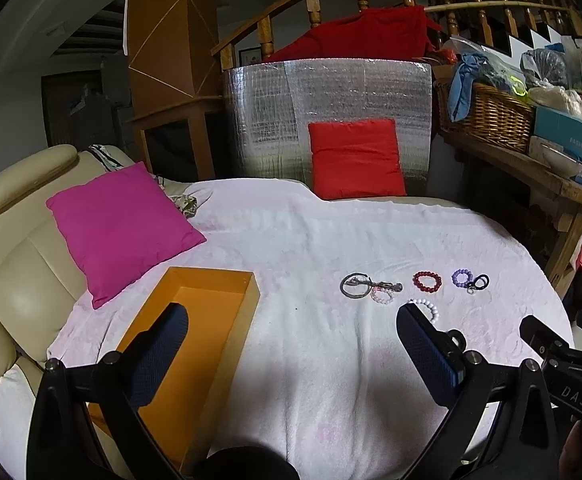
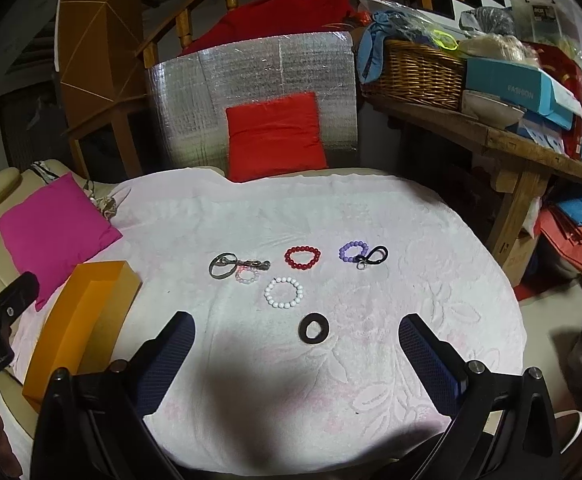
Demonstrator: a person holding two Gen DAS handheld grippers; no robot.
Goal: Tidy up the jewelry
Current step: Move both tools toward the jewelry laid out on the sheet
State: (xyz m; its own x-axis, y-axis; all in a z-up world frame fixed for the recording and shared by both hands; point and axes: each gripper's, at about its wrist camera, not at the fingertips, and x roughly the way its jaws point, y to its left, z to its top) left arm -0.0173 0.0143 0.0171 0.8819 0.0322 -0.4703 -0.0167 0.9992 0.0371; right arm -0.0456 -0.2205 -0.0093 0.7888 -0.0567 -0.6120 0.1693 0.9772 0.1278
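Jewelry lies on a white cloth (image 2: pixel 371 340): a metal bangle (image 2: pixel 223 266) with a keychain, a small pink bead ring (image 2: pixel 246 276), a red bead bracelet (image 2: pixel 302 257), a purple bead bracelet (image 2: pixel 353 251) with a black loop (image 2: pixel 375 256), a white bead bracelet (image 2: pixel 283 292) and a dark ring (image 2: pixel 317 328). An open orange box (image 1: pixel 195 344) stands at the left. My left gripper (image 1: pixel 291 344) is open and empty beside the box. My right gripper (image 2: pixel 297 344) is open and empty, just short of the dark ring.
A pink cushion (image 1: pixel 123 228) lies on the beige sofa (image 1: pixel 7 264) at the left. A red cushion (image 2: pixel 275 136) leans on a silver foil panel behind the cloth. A cluttered wooden table with a wicker basket (image 2: pixel 415 72) stands at the right.
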